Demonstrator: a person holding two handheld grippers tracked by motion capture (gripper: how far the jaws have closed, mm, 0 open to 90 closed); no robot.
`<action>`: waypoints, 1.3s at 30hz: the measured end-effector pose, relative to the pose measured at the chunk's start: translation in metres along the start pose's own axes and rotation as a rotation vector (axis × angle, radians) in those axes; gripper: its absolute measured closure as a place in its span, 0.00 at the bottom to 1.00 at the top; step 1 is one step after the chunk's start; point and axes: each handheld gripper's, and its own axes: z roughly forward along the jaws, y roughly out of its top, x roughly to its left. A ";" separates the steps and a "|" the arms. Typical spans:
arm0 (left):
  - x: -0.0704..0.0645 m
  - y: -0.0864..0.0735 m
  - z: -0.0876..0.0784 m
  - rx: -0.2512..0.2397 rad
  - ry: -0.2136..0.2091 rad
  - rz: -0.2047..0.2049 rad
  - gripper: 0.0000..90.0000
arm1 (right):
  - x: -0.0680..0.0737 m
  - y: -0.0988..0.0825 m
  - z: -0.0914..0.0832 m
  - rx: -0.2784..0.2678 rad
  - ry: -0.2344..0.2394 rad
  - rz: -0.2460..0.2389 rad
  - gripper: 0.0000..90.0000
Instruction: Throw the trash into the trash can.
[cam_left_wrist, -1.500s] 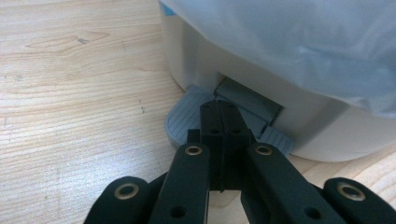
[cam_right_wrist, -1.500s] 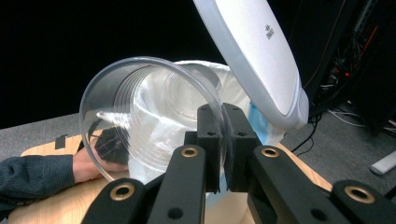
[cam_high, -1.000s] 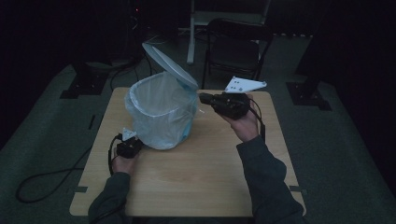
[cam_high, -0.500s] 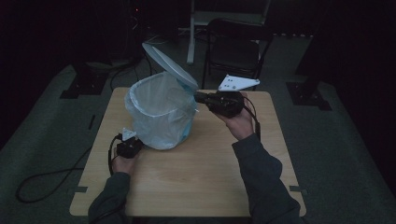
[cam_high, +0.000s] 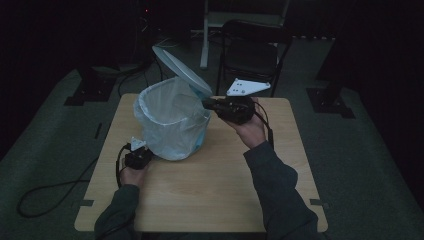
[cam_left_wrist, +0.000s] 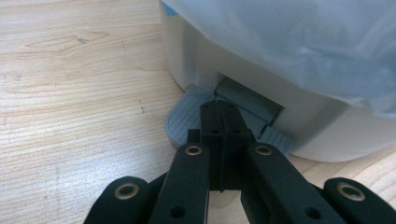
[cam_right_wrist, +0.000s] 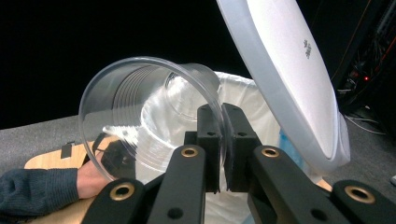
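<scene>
Clear plastic, ribbed and lying on its side, a cup (cam_right_wrist: 149, 116) is pinched by its rim between the closed jaws of the right gripper (cam_right_wrist: 223, 140), held over the open mouth of a white bin (cam_high: 172, 125) lined with a thin bag (cam_right_wrist: 243, 93) — the bin's lid (cam_high: 182, 70) tilted up behind it. The bin stands on a pale wooden table (cam_high: 210, 190). At its base, the left gripper (cam_left_wrist: 223, 126) rests its tips on the grey foot pedal (cam_left_wrist: 187, 123), jaws pressed together with nothing between them. A person's sleeves reach in from the near edge; a dark chair (cam_high: 250, 50) stands beyond the table.
</scene>
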 end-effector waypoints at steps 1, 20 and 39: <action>0.000 0.000 0.000 0.000 0.000 0.000 1.00 | 0.000 0.001 0.001 0.000 0.001 -0.001 0.96; 0.000 0.000 0.000 0.000 0.003 0.002 1.00 | -0.002 0.010 0.018 -0.003 0.007 0.016 0.96; -0.001 0.000 0.000 0.000 0.003 0.003 1.00 | -0.001 0.015 0.031 0.001 -0.006 0.011 0.96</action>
